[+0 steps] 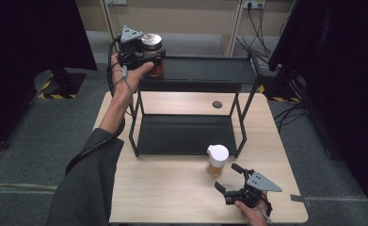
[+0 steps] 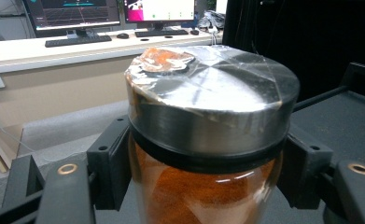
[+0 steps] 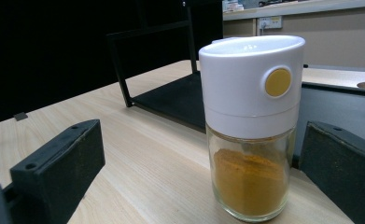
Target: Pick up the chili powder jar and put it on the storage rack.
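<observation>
A glass jar of orange-red powder with a silver lid (image 1: 152,42) is at the left end of the black rack's top shelf (image 1: 210,70). My left gripper (image 1: 151,60) is shut on it just below the lid. The left gripper view shows the jar (image 2: 208,107) close up between both jaws. I cannot tell whether its base touches the shelf. A white-capped glass jar of yellow powder (image 1: 217,160) stands on the table in front of the rack. My right gripper (image 1: 228,177) is open just behind it. In the right gripper view the jar (image 3: 252,140) stands nearer the right jaw, untouched.
The two-tier black rack has a bare lower shelf (image 1: 181,134) and thin upright legs (image 1: 134,127). The light wooden table (image 1: 163,188) has a round cable hole (image 1: 217,104) behind the rack. Dark curtains and cables flank the table.
</observation>
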Available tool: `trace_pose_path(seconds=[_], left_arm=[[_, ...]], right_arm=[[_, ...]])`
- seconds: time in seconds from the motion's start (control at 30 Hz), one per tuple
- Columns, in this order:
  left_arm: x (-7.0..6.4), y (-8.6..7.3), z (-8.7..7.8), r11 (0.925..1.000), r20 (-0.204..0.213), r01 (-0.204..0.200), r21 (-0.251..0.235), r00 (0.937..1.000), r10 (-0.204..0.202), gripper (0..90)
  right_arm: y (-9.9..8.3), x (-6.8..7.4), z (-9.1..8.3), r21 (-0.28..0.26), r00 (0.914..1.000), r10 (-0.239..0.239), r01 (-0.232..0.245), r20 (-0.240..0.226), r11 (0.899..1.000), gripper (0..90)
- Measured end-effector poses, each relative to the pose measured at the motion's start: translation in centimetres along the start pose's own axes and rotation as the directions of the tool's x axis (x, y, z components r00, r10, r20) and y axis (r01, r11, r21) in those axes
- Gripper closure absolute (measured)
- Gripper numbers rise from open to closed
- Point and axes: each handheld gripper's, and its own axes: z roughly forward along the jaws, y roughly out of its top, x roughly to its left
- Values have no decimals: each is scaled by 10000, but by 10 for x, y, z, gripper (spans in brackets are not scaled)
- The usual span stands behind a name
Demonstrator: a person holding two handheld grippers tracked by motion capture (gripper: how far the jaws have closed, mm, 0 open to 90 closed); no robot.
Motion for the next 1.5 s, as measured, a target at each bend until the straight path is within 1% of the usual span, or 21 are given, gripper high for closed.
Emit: trace_pose_path(seconds=[0.03, 0.07, 0.1, 0.13, 0.17, 0.2, 0.27, 0.3, 0.33, 0.4, 0.47, 0.57, 0.63, 0.7, 0.97, 1.17, 1.33, 1.5], left_arm=[[0, -2, 0, 9999, 20, 105, -79, 9999, -105, 298], [0, -2, 0, 9999, 20, 105, -79, 9999, -105, 284], [1, -2, 0, 9998, 50, 191, -60, 9998, -191, 253], [1, -2, -1, 9996, 76, 282, -24, 9996, -281, 253], [0, -2, -1, 9995, 66, 320, -15, 9995, -320, 225], [0, -3, -2, 9995, 27, 327, -43, 9995, -327, 169], [-1, -4, -3, 9992, -42, 369, -124, 9993, -370, 120], [-2, -5, -4, 9991, -86, 407, -141, 9991, -408, 120], [-2, -5, -5, 9988, -120, 466, -181, 9988, -468, 98], [-1, -7, -8, 9981, -49, 553, -268, 9984, -554, 62], [-2, -7, -11, 9983, -8, 532, -259, 9986, -532, 50], [-3, -8, -15, 9972, 56, 699, -279, 9975, -698, 30], [-4, -8, -19, 9972, 94, 700, -280, 9975, -698, 28], [-6, -9, -22, 9980, 134, 578, -262, 9983, -575, 19], [-10, -17, -39, 9987, 530, 308, -397, 9982, -286, 10], [-12, -25, -49, 9981, 846, 273, -555, 9962, -225, 11], [-15, -33, -58, 9973, 1187, 257, -686, 9928, -174, 12], [-18, -42, -67, 9965, 1439, 244, -795, 9895, -127, 11]], right_arm=[[0, 0, 0, 11, 10000, -9, 9, -15, 10000, 4], [0, 0, 0, 11, 10000, -9, 9, -15, 10000, 4], [0, 0, 0, 12, 10000, -24, 24, -29, 10000, 4], [0, 0, 0, 12, 10000, -24, 24, -29, 10000, 4], [0, 0, 0, 26, 10000, -26, 26, -33, 10000, 4], [0, 1, 1, 55, 10000, -9, 9, -42, 10000, 4], [0, 1, 1, 51, 10000, -11, 11, -45, 10000, 4], [0, 1, 1, 51, 10000, -24, 24, -47, 10000, 4], [0, 1, 1, 58, 10000, -26, 27, -53, 10000, 4], [0, 1, 1, 61, 10000, -21, 22, -53, 10000, 4], [0, 1, 1, 58, 10000, -21, 21, -53, 10000, 4], [0, 1, 1, 48, 10000, -14, 14, -29, 10000, 4], [0, 1, 1, 50, 10000, -22, 23, -27, 10000, 4], [0, 1, 1, 51, 10000, -24, 24, -26, 10000, 4], [0, 1, 1, 63, 10000, -21, 21, -21, 10000, 4], [0, 1, 1, 50, 10000, -6, 6, -10, 10000, 4], [0, 1, 1, 51, 10000, -15, 15, -11, 10000, 4], [0, 1, 1, 59, 10000, -15, 15, -17, 10000, 4]])
